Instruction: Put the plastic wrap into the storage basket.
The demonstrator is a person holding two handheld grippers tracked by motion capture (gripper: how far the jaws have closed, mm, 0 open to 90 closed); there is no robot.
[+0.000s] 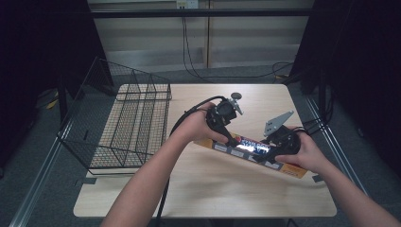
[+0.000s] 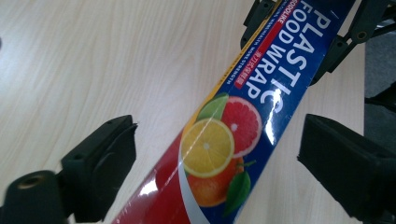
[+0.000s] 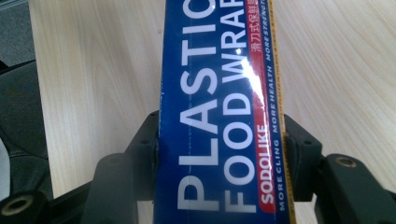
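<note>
One plastic food wrap box (image 1: 255,153) lying near counter (image 1: 203,194) right edge, one wire basket (image 1: 132,123) overhanging left edge, right gripper (image 3: 219,154) clamped on box, left gripper (image 2: 215,163) spread, astride box, untouching.

Print on the long blue cardboard food-wrap box (image 3: 219,116)
It reads "PLASTIC FOOD WRAP" in white; a red strip says "SODOLIKE", with "MORE CLING MORE HEALTH MORE STRENGTH" alongside.

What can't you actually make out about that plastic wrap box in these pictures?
- Plastic wrap box, high view: its middle is hidden by both hands and washed out by glare.
- Box ends: cut off by the frame edges in both gripper views.
- Small print beside the big lettering, right gripper view: too fine to read fully.
- Wire basket contents: mesh too dim to tell.
</note>
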